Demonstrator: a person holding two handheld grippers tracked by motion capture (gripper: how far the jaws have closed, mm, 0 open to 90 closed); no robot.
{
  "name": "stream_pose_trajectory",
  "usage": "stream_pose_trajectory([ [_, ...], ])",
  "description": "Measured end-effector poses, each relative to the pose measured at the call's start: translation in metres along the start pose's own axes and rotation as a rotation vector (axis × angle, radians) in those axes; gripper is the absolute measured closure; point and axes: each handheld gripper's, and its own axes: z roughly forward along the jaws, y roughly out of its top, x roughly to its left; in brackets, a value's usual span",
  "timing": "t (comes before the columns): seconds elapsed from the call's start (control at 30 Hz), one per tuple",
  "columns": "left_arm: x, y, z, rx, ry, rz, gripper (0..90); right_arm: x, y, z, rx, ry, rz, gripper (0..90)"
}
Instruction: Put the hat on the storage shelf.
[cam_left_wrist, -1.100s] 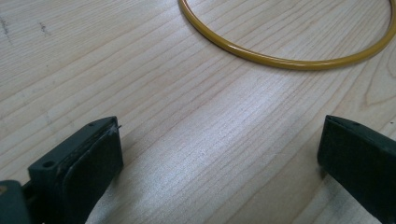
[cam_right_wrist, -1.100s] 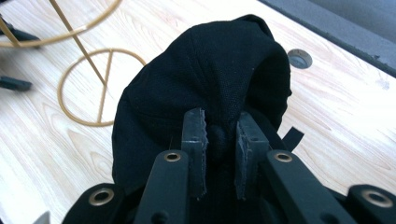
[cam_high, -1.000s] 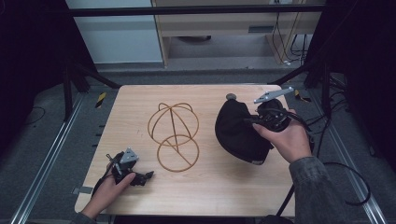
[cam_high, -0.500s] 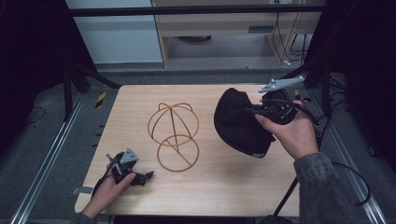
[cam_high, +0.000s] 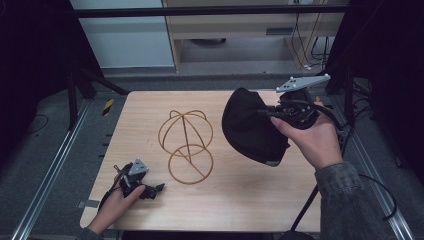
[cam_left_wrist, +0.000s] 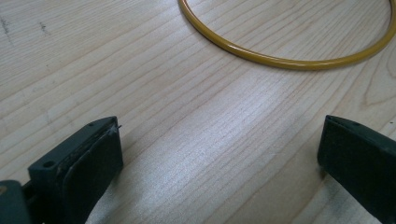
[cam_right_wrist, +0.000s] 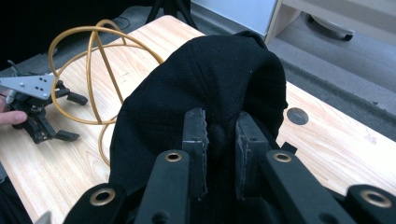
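Right gripper (cam_high: 267, 114): held up over the right part of the table in the person's right hand (cam_high: 312, 140), jaws pointing left; closed on a fold of the black cap (cam_high: 252, 127). In the right gripper view (cam_right_wrist: 219, 135), cloth pinched between the two serrated jaws, bunched up just beyond them.
Grey plate (cam_high: 303, 82): on top of the right gripper, tilted, at the far right of the table.
Black cap: lifted off the table, hanging from the right gripper, crown toward the left; lowest edge near the right-centre of the tabletop, whether touching cannot be told. In the right gripper view (cam_right_wrist: 201, 88), hides much of the table beyond.
Left gripper (cam_high: 156, 188): low at the near left corner of the table, in the person's left hand (cam_high: 116, 202), pointing right. In the left gripper view (cam_left_wrist: 219, 154), jaws wide apart with bare wood between them, holding nothing.
Wire stand (cam_high: 186, 145): gold wire frame, left of centre on the table; domed cage of crossed hoops at the far end, flat round ring at the near end. Ring (cam_left_wrist: 280, 61) lies flat on the wood just beyond the left gripper's jaws, apart from them. Well left of the cap, not touching it.
Table (cam_high: 230, 200): light wood, rectangular; round hole (cam_right_wrist: 297, 116) in the top past the cap.
Surroundings: grey floor, metal rails on both sides, cabinet at the far side.
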Motion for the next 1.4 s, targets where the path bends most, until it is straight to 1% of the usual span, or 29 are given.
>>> stream_pose_trajectory([
  [0.17,0.000,0.000,0.000,0.000,0.000,0.000,0.0,0.003,0.004,-0.007,-0.027,0.008,-0.007,77.6],
  [0.27,0.000,0.000,0.000,0.000,0.001,-0.001,0.0,0.006,0.007,-0.011,-0.053,0.016,-0.010,77.6],
  [0.37,0.000,0.000,0.000,0.001,0.001,-0.001,0.0,0.007,0.008,-0.013,-0.057,0.015,-0.008,77.6],
  [0.47,0.000,0.000,0.000,0.003,0.000,0.000,0.0,0.010,0.014,-0.015,-0.068,0.014,-0.019,77.7],
  [0.5,0.000,0.000,0.000,0.003,0.000,0.000,0.0,0.011,0.015,-0.015,-0.070,0.016,-0.017,77.7],
  [0.67,0.000,0.000,0.000,0.003,0.000,0.000,0.0,0.014,0.021,-0.011,-0.073,0.026,-0.027,77.8],
  [0.7,0.000,0.000,0.000,0.003,0.000,0.000,0.0,0.016,0.026,-0.009,-0.071,0.027,-0.037,77.8],
  [0.8,0.000,0.000,0.000,0.003,0.000,0.000,0.0,0.019,0.030,-0.008,-0.074,0.028,-0.044,77.8],
  [0.93,0.000,0.000,0.000,0.003,0.000,0.000,0.0,0.029,0.041,-0.007,-0.093,0.044,-0.063,77.9],
  [0.97,0.000,0.000,0.000,0.003,0.000,0.000,0.0,0.029,0.041,-0.007,-0.093,0.044,-0.063,77.9],
  [1.03,0.000,0.000,0.000,0.001,0.001,-0.002,0.0,0.036,0.044,-0.005,-0.104,0.051,-0.073,77.8],
  [1.17,0.000,0.000,0.000,0.001,0.000,-0.002,0.0,0.042,0.046,-0.004,-0.115,0.060,-0.082,77.9],
  [1.23,0.000,0.000,0.000,0.001,-0.001,-0.002,0.0,0.044,0.047,-0.004,-0.118,0.062,-0.084,77.9],
  [1.3,0.000,0.000,0.000,0.001,0.000,-0.002,0.0,0.049,0.049,-0.002,-0.115,0.065,-0.096,77.9],
  [1.37,0.000,0.000,0.000,0.001,-0.001,-0.002,0.0,0.051,0.049,-0.001,-0.118,0.065,-0.098,77.9],
  [1.4,0.000,0.000,0.000,0.001,0.000,-0.002,0.0,0.054,0.051,0.000,-0.130,0.066,-0.099,77.9],
])
